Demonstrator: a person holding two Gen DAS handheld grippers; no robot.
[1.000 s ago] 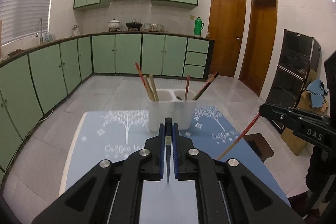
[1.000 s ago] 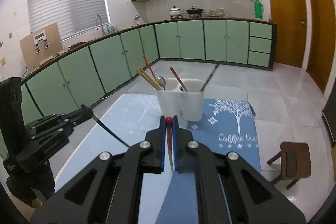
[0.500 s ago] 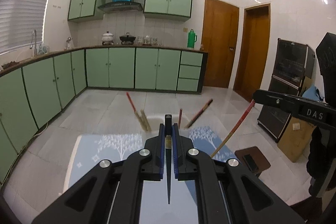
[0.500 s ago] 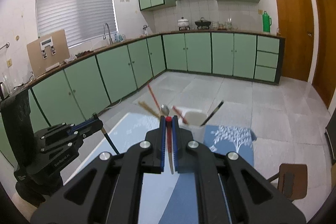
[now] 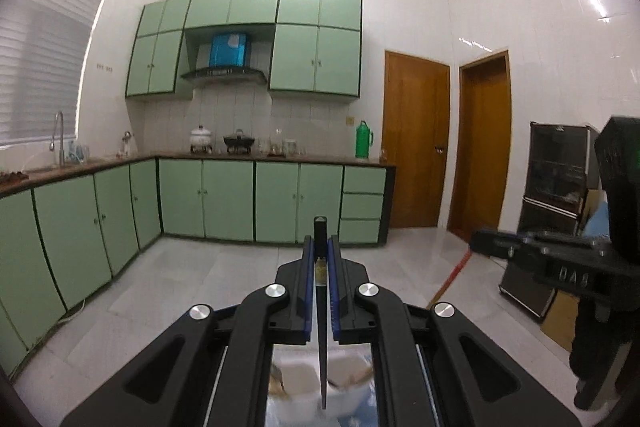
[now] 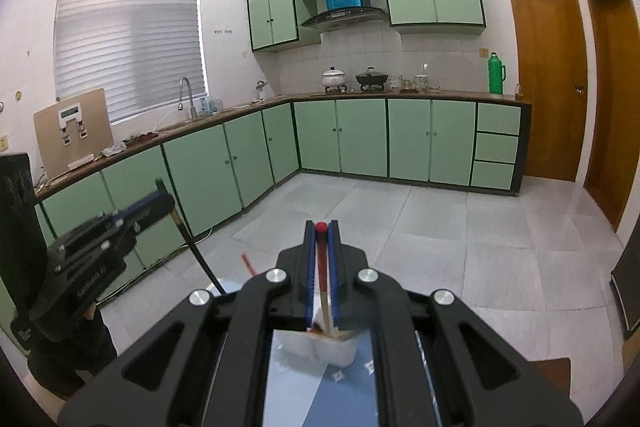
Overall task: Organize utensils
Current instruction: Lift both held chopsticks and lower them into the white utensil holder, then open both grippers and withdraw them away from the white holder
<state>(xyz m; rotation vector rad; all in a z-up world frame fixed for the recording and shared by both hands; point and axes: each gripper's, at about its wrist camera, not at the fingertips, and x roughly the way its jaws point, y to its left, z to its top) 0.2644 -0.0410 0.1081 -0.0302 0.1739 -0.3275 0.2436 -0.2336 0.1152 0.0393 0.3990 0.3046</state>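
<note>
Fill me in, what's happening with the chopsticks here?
A person holds a gripper in each hand, sorting utensils. The left gripper is shut on a black chopstick; the right gripper is shut on a red-tipped chopstick. Both hang above the white utensil holder on the blue mat, neither chopstick dropped in yet.

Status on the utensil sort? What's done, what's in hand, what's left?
Done: some utensils already stand in the white holder. In hand: left gripper shut on a black chopstick; right gripper shut on a red-tipped chopstick. Left: drop both into the holder.
</note>
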